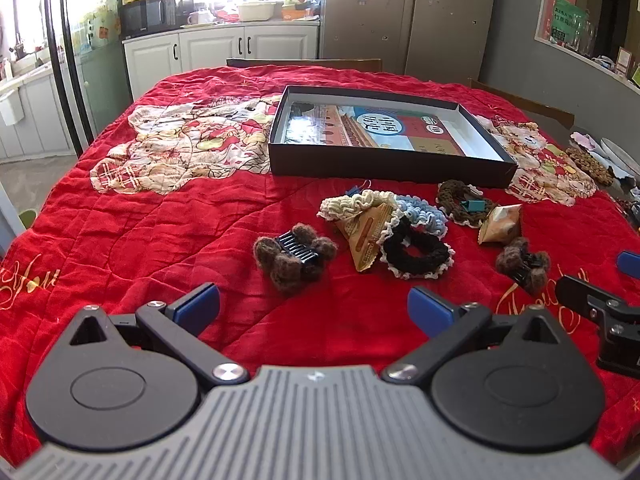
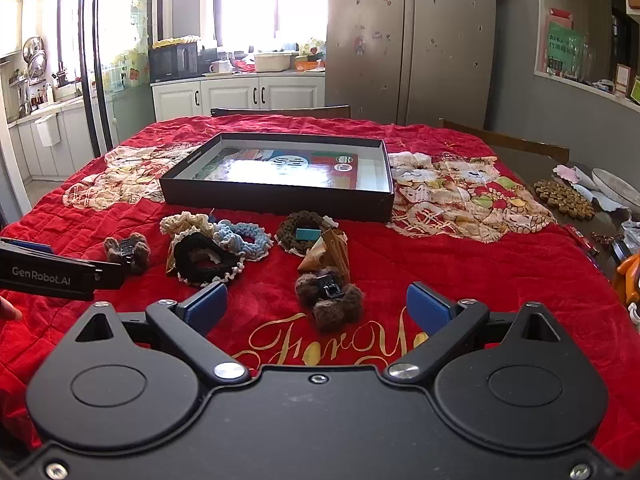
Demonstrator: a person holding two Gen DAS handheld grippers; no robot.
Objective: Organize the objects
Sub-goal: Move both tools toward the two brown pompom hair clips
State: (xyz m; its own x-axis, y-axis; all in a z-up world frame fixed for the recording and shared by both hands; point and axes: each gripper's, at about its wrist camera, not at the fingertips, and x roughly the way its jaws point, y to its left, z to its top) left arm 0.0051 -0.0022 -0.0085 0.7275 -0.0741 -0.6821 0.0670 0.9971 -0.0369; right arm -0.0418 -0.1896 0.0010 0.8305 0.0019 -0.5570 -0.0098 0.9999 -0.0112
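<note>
The left gripper (image 1: 314,310) stands with its blue pads wide apart and nothing between them, above the red quilt (image 1: 140,240). The right gripper (image 2: 316,308) is spread the same way, empty; at the right border of the left view it is cut off. Just past the right pads lies a fuzzy brown hair claw (image 2: 330,294), and another brown claw (image 1: 295,254) lies past the left ones. Behind them the scrunchies overlap: black (image 1: 416,250), cream (image 1: 356,202), blue (image 1: 424,212), half hiding a triangular packet (image 1: 366,236). Farther, the open dark box (image 1: 384,160) lies flat in the middle, bare quilt to its left.
</note>
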